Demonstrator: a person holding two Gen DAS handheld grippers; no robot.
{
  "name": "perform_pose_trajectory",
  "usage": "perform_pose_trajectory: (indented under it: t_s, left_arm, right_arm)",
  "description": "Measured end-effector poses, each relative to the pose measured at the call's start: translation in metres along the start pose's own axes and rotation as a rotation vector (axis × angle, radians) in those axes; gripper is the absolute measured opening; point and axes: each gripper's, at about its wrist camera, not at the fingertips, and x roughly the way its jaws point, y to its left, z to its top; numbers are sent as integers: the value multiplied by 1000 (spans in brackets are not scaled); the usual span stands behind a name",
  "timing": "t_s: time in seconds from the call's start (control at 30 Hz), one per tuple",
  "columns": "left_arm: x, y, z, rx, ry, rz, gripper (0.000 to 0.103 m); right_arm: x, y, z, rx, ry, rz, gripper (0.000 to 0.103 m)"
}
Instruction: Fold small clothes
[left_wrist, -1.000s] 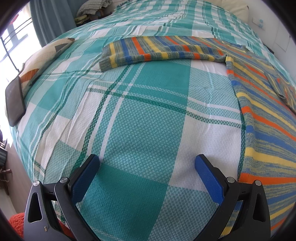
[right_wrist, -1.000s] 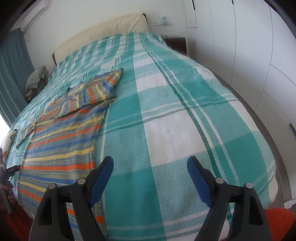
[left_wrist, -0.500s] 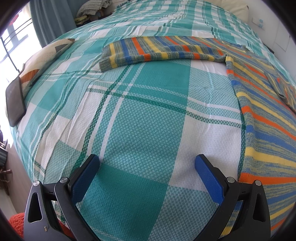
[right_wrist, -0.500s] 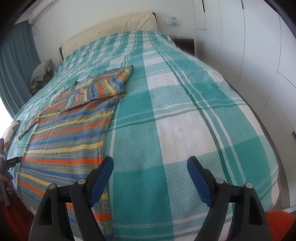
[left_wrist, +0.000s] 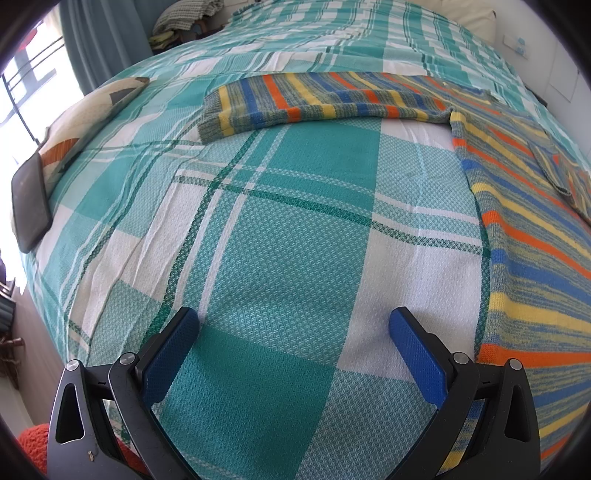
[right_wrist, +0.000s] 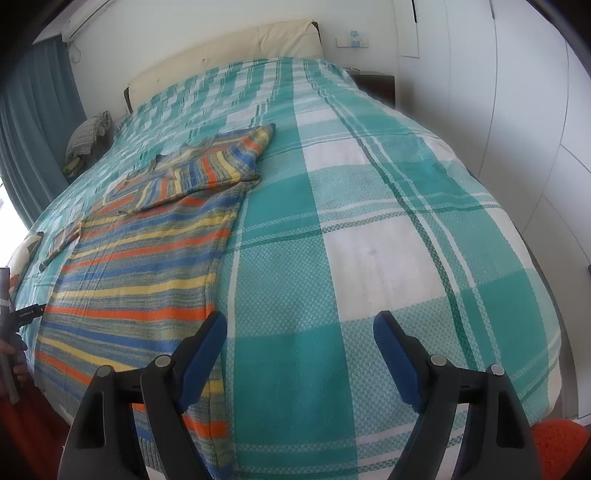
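A striped knit sweater (left_wrist: 528, 236) in blue, orange, yellow and grey lies flat on the bed, its left sleeve (left_wrist: 325, 99) stretched out sideways. My left gripper (left_wrist: 295, 328) is open and empty over bare bedspread, left of the sweater's hem. In the right wrist view the sweater (right_wrist: 144, 266) lies at the left with its right sleeve (right_wrist: 221, 166) spread out. My right gripper (right_wrist: 300, 330) is open and empty, just right of the sweater's lower corner.
The bed has a teal and white plaid bedspread (right_wrist: 369, 221). A dark phone (left_wrist: 29, 206) and a patterned pillow (left_wrist: 85, 118) lie at the bed's left edge. White wardrobe doors (right_wrist: 517, 110) stand close on the right. A cream headboard (right_wrist: 229, 55) is at the far end.
The right gripper has shifted left and slightly forward, bringing the sweater's lower corner closer to its left finger. The left gripper has stayed put.
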Motion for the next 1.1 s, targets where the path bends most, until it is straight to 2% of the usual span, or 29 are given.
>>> perform_pose_trajectory:
  t_s: [0.53, 0.67, 0.73, 0.8, 0.83, 0.93, 1.0, 1.1]
  left_arm:
    - [0, 0, -1, -2, 1, -2, 103]
    - [-6, 9, 7, -22, 53, -41, 102]
    - [-19, 32, 15, -128, 28, -132, 102]
    - [-26, 65, 28, -282, -33, -255, 102]
    - [-24, 81, 37, -358, -42, -287, 102]
    - [-5, 117, 73, -515, -34, -318, 101]
    - [10, 127, 96, -550, -29, -314, 101]
    - [41, 123, 126, -553, 39, -313, 98]
  right_arm:
    - [-3, 2, -1, -3, -11, 4, 81]
    - [-2, 3, -1, -6, -6, 6, 81]
    - [-3, 4, -1, -9, -8, 8, 81]
    - [-4, 4, -1, -10, -14, 8, 81]
    - [-5, 3, -1, -8, -16, 10, 81]
    - [-1, 1, -1, -2, -2, 17, 81]
    - [2, 1, -2, 1, 13, 16, 81]
    - [3, 1, -2, 1, 15, 15, 81]
